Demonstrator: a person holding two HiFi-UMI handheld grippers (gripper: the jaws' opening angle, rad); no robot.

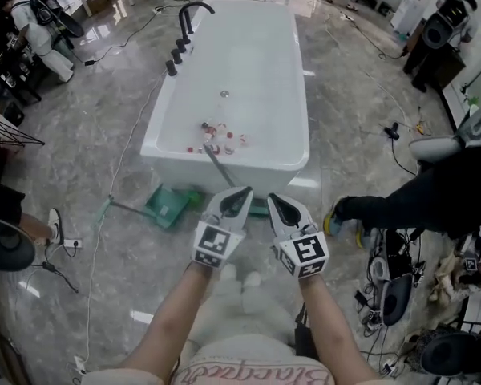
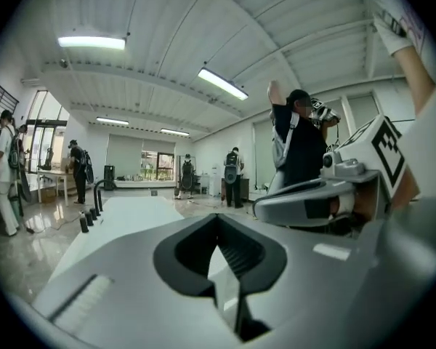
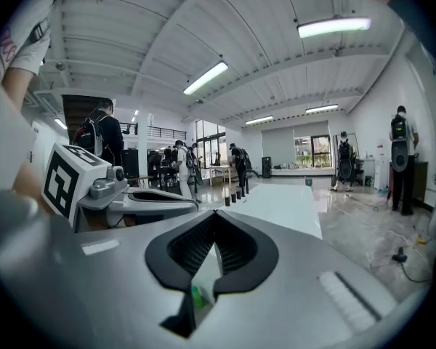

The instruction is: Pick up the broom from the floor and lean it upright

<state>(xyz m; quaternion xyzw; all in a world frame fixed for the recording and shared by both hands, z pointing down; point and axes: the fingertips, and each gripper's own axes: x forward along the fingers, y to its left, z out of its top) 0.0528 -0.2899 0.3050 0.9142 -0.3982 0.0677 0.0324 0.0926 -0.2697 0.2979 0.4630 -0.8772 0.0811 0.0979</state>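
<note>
The broom (image 1: 216,166) leans at 12 o'clock on the bathtub (image 1: 256,79) rim, with a thin grey handle and a green head. The left tongs (image 1: 242,192) and the right tongs (image 1: 273,200) are both pressed together, empty.

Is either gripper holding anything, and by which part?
Nothing: the left gripper and right gripper are both shut and empty; the grey-handled green broom is ungripped.

Lower centre of the head view: a grey left gripper (image 1: 242,192) and a grey right gripper (image 1: 274,199), each with 2 black-lined jaws and a white cube (image 1: 216,245) printed with black square markers. Below them, uncovered forearms. At the bottom edge, a pale top (image 1: 202,373) with pink lettering (image 1: 256,374).
</note>
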